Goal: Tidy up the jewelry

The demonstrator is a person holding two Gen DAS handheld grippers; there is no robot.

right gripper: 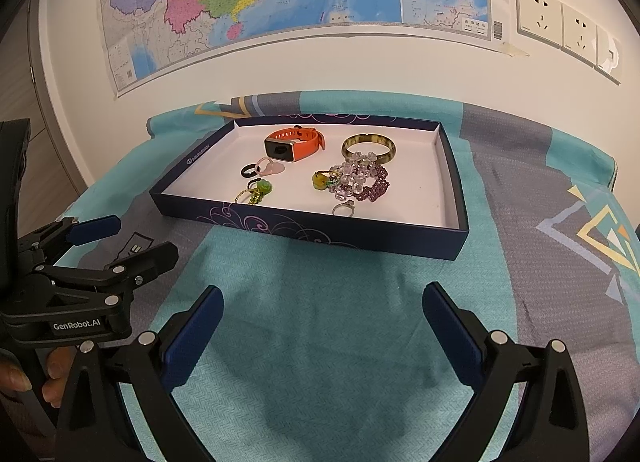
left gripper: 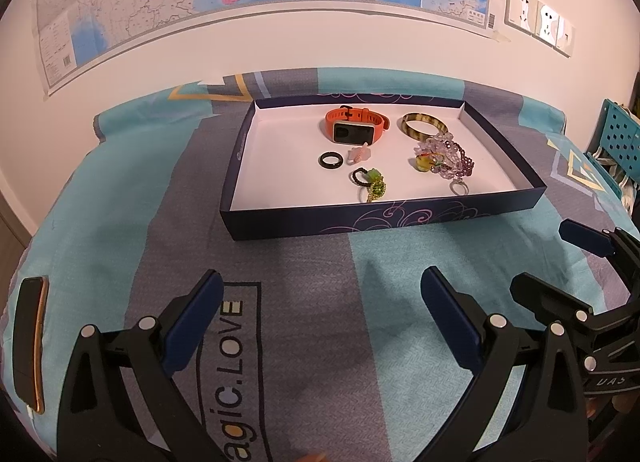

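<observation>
Hovering over a patterned cloth, the left gripper (left gripper: 320, 302) and right gripper (right gripper: 322, 316) both stand released, fingers wide apart, holding nothing. Ahead of them, well apart, sits a dark blue tray (right gripper: 320, 232) holding an orange watch (right gripper: 294, 144), a bangle (right gripper: 369, 148), beaded bracelets (right gripper: 366, 180) and rings.

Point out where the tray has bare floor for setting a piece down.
Bare: the tray's left third, left of the black ring; a strip along its right wall. Crowded: the bead bracelets overlap the bangle, silver ring beside them.
</observation>
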